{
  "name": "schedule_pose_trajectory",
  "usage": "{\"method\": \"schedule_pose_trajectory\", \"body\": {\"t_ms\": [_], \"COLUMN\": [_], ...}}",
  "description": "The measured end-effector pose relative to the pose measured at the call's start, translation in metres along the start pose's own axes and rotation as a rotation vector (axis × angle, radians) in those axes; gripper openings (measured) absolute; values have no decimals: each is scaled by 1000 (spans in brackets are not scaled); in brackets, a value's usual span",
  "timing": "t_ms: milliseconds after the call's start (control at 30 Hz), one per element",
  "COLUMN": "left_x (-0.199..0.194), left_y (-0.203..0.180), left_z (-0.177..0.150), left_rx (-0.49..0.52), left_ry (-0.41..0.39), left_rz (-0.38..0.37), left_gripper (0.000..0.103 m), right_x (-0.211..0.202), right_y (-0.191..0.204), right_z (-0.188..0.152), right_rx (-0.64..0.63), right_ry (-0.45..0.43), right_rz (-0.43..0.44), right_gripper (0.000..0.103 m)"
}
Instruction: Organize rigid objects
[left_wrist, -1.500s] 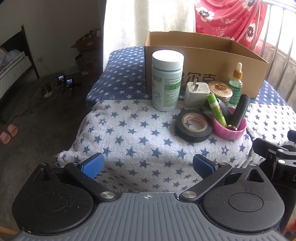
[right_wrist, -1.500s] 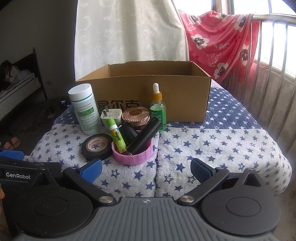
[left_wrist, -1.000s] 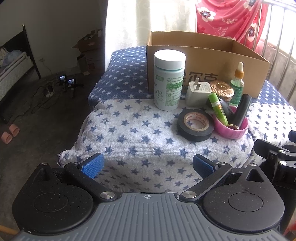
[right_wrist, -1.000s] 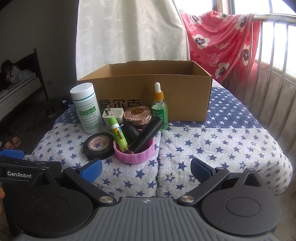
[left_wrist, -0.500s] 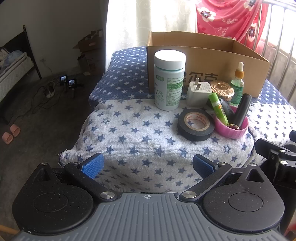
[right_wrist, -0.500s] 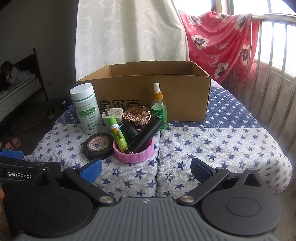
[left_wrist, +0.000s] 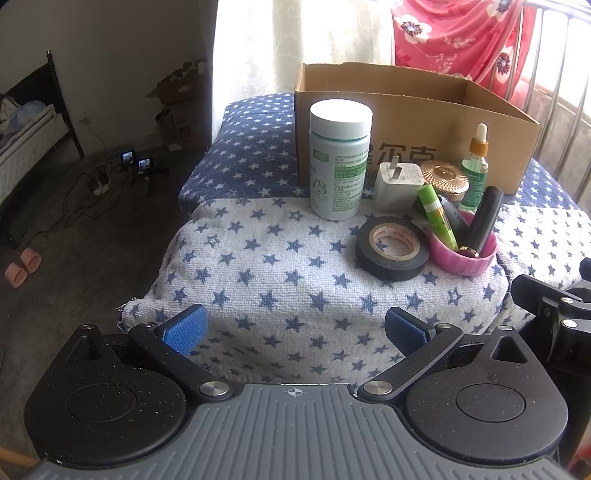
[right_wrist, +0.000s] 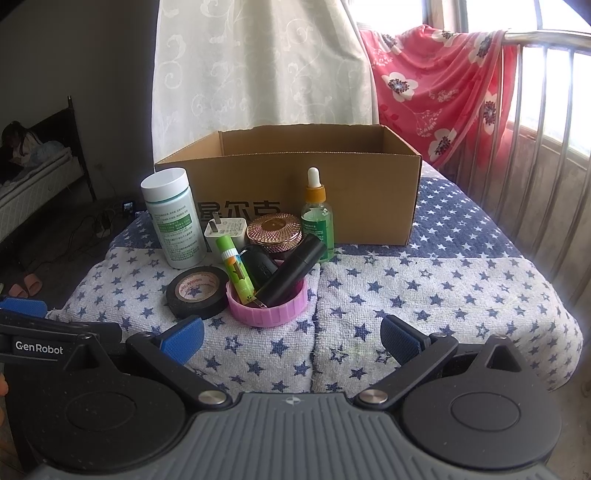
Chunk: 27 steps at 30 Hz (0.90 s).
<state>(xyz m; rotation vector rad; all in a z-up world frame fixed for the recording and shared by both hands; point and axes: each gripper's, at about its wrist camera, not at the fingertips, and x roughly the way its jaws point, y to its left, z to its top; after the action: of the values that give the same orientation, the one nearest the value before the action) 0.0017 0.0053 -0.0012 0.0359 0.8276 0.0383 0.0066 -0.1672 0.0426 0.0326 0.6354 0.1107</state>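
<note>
An open cardboard box (right_wrist: 295, 177) (left_wrist: 406, 122) stands at the back of a star-patterned cloth. In front of it stand a white-capped green bottle (left_wrist: 339, 162) (right_wrist: 173, 218), a white charger plug (left_wrist: 398, 186) (right_wrist: 226, 232), a rose-gold round jar (right_wrist: 274, 230) (left_wrist: 445, 179) and a green dropper bottle (right_wrist: 317, 214) (left_wrist: 475, 166). A black tape roll (left_wrist: 391, 247) (right_wrist: 197, 291) lies beside a pink lid (right_wrist: 267, 308) (left_wrist: 461, 254) holding a green tube (right_wrist: 236, 271) and a black tube (right_wrist: 291, 273). My left gripper (left_wrist: 295, 326) and right gripper (right_wrist: 290, 339) stand open and empty at the near edge.
A metal bed rail (right_wrist: 546, 110) with a red floral cloth (right_wrist: 432, 85) runs along the right. A white curtain (right_wrist: 258, 62) hangs behind the box. On the floor at left lie cables (left_wrist: 92, 184), cardboard boxes (left_wrist: 181, 107) and pink slippers (left_wrist: 22, 266).
Both views have barely shifted; the objects sit a touch differently in frame. Nothing on the cloth has moved and both grippers stay open.
</note>
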Motion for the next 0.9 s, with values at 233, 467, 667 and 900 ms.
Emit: {"method": "schedule_pose_trajectory", "body": {"t_ms": [233,467,667,900], "left_x": [0,2,4,8], "left_y": [0,-1,-2,-5], "left_z": [0,2,3,3], "left_rx": [-1,4,6,17], "left_ry": [0,-1,4,9], "left_rz": [0,6,10,-4], "left_gripper": [103,103,103,103], "right_x": [0,2,5,7], "right_y": [0,-1,-2,-6], "right_z": [1,3,3,2], "right_rx": [2,5,9,31], "right_ry": [-6,-11,-10,-12], "right_rz": [10,15,21,29], "right_gripper": [103,103,103,103]}}
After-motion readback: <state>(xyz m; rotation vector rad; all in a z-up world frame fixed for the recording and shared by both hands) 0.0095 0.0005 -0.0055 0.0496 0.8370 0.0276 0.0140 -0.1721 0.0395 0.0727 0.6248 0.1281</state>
